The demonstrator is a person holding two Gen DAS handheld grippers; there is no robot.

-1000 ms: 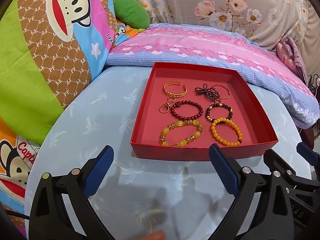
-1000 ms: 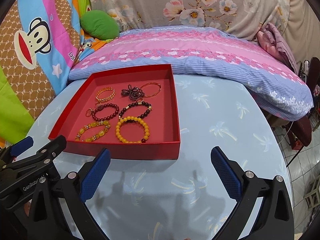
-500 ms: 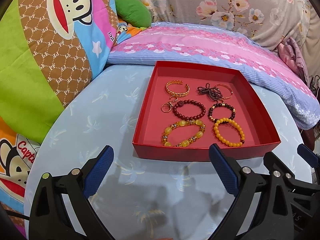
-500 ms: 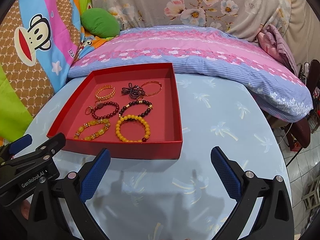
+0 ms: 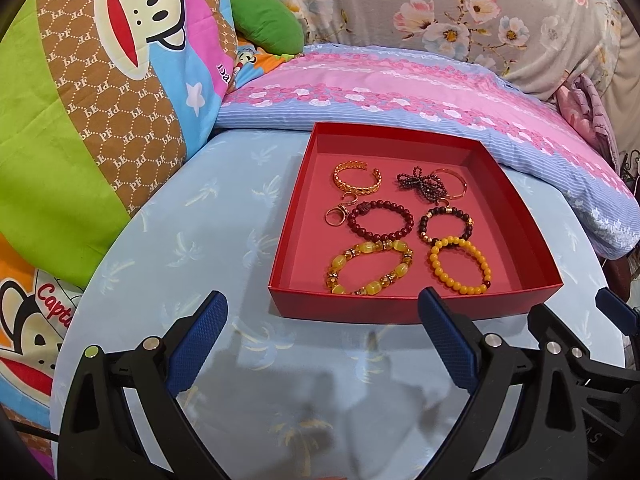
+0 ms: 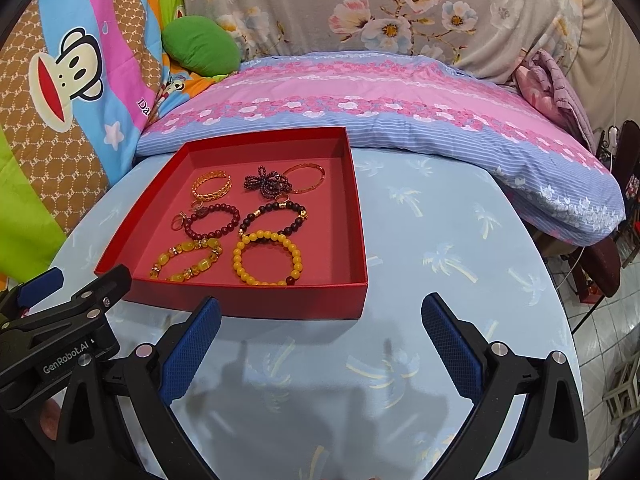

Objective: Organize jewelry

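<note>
Left wrist view shows my left gripper (image 5: 322, 334) spread wide and empty, hovering above the table (image 5: 192, 240), with the red tray (image 5: 404, 308) straight ahead and slightly right of centre. Its bracelets lie flat in two rows; the yellow beaded bracelet (image 5: 460, 266) sits nearest my right-hand finger. My right gripper (image 6: 320, 334), equally wide and empty, sees the tray off to its left, so I judge the left one better lined up.
</note>
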